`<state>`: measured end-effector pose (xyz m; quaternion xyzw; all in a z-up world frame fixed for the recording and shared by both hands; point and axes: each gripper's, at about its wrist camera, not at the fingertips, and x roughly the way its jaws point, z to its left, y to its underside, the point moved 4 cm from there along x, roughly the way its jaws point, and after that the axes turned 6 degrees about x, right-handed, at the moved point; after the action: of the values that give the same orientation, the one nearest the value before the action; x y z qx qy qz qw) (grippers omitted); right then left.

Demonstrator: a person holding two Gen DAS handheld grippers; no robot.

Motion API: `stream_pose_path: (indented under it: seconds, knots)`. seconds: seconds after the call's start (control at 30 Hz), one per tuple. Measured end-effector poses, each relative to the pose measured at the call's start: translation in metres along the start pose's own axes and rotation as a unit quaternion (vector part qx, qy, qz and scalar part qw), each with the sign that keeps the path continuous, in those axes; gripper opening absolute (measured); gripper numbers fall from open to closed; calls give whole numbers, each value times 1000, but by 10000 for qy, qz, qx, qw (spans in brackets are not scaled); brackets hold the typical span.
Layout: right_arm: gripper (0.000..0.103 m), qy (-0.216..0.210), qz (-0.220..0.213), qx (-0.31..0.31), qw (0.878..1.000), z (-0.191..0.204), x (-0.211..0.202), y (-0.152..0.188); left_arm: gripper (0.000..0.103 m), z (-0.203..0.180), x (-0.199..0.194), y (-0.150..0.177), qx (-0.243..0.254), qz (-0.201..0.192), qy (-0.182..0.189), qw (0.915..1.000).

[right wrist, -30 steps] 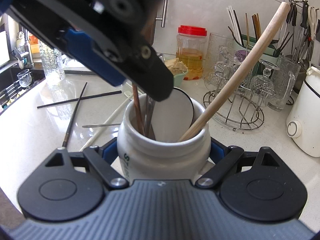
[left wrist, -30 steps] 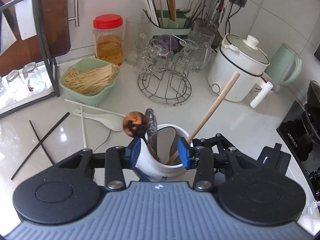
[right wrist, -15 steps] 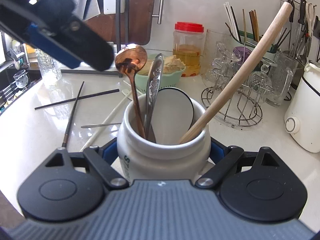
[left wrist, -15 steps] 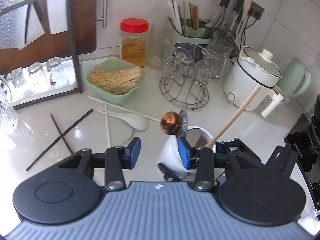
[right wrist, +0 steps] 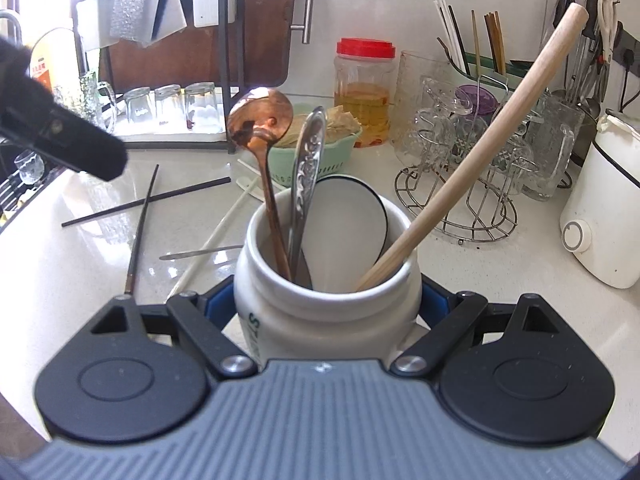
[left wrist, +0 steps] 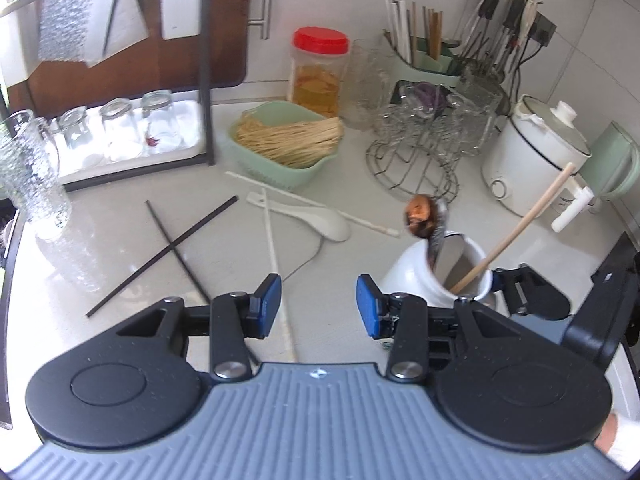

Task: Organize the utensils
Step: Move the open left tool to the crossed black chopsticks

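My right gripper point(right wrist: 326, 308) is shut on a white ceramic jar point(right wrist: 326, 320) standing on the counter. In the jar stand a copper spoon point(right wrist: 260, 120), a silver spoon handle point(right wrist: 308, 152), a black-rimmed white scoop point(right wrist: 348, 216) and a long wooden stick point(right wrist: 480, 152). My left gripper point(left wrist: 318, 304) is open and holds nothing. It hovers over the counter to the left of the jar point(left wrist: 416, 276). Below it lies a white chopstick point(left wrist: 276, 256). Two crossed black chopsticks point(left wrist: 168, 248) and a white ceramic spoon point(left wrist: 316, 216) lie beyond it.
A green basket of thin sticks point(left wrist: 280, 140), a red-lidded jar point(left wrist: 320, 68), a wire rack of glasses point(left wrist: 424, 136) and a white cooker point(left wrist: 536, 160) line the back. A tray of upturned glasses point(left wrist: 120, 132) sits at the left, a green kettle point(left wrist: 612, 164) at the right.
My left gripper has drawn away from over the jar, leftward across the counter, with its jaws at the same width. The copper spoon stays in the jar. My right gripper has kept still.
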<state>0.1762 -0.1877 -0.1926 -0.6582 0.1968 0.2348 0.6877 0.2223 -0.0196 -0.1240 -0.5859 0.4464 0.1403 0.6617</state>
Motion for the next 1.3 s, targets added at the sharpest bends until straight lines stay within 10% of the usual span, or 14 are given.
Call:
stream_pose_path:
  seconds: [0.9,1.3]
  knots:
    - [92,484,8,345,9982,12,1,-1,47,149,95,13,416,727,-69,9965]
    - [92,794,69,552,9953,18,2,-2,46,160,137,-7,-754,907,211,9928]
